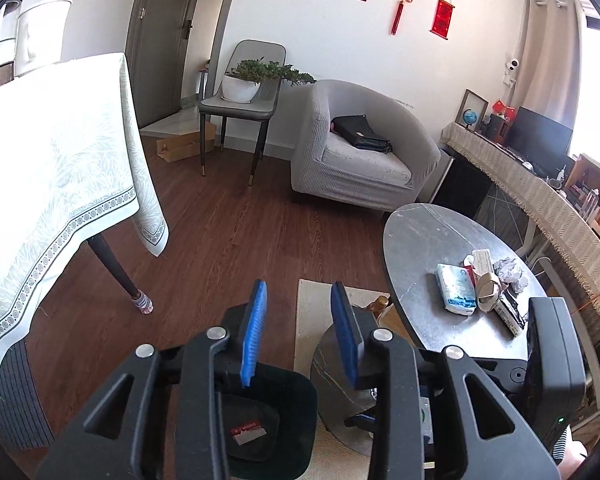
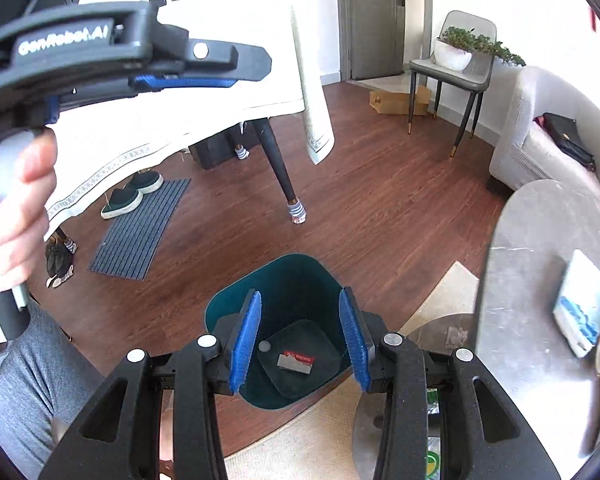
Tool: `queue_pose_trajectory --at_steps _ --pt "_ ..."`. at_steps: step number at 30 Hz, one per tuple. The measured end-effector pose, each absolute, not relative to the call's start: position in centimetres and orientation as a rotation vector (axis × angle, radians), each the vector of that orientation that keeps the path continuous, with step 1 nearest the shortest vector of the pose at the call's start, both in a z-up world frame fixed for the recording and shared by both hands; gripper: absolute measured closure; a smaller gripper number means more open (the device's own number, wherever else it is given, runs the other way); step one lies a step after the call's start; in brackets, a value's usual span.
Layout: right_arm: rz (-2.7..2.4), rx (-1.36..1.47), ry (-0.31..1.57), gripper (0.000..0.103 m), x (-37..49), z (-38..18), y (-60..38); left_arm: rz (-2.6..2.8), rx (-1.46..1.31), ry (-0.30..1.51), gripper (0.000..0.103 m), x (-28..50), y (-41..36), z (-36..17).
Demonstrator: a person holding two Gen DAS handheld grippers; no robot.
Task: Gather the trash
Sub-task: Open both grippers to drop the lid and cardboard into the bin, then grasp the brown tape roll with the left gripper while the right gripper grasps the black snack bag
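While both grippers are held above the floor beside the oval grey table (image 1: pixel 428 236), nothing is gripped by either one. The right gripper (image 2: pixel 300 336) is seen with its blue pads spread wide, directly over the dark green bin (image 2: pixel 296 280) that stands on the wooden floor at the edge of a cream rug (image 2: pixel 312 440). A torn red and grey wrapper (image 2: pixel 297 361) is seen lying flat on the bottom of the bin, and a small round pale object (image 2: pixel 264 346) is seen beside it. The left gripper (image 1: pixel 298 330) is likewise held with its pads apart and nothing between them; in the right wrist view it is seen at the upper left, grasped by the person's hand (image 2: pixel 14 204).

On the table, well apart from the bin, the remaining trash is gathered in a loose cluster: a white and blue tissue pack (image 1: pixel 456 288), a crumpled ball of paper (image 1: pixel 510 272), a roll of tape (image 1: pixel 487 290), and a small carton (image 1: pixel 510 314) lying at the near side. Whether these items touch one another cannot be told for all of them. A lower round shelf (image 1: pixel 340 368) is seen under the tabletop.
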State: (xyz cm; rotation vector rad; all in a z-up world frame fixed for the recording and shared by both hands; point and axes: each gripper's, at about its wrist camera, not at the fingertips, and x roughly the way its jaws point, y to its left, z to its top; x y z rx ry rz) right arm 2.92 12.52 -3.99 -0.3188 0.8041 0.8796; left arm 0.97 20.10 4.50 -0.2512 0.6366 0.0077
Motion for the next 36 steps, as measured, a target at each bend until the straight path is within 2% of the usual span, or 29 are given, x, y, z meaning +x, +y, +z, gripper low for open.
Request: queue_pose_trajectory --at_steps 3,14,20,22,36 --pt "0.834 -0.285 0.777 0.062 3.5 -2.9 9.9 -0.021 -0.251 0.632 0.057 1.7 18.6 4.6" --pt "0.643 -0.206 0.721 0.062 4.3 -1.1 -0.6 -0.167 -0.229 0.641 0.044 4.8 9.9 4.1" --pt "0.553 -0.166 0.705 0.062 4.7 -0.9 -6.2 -0.246 -0.217 0.648 0.040 6.3 5.1 3.3" --pt "0.531 -0.145 0.697 0.059 4.7 -0.9 -7.8 -0.268 -0.211 0.654 0.039 6.7 3.7 2.9" --pt "0.433 -0.057 0.688 0.051 5.1 -1.4 -16.0 -0.335 -0.274 0.695 0.039 10.9 -2.4 0.0"
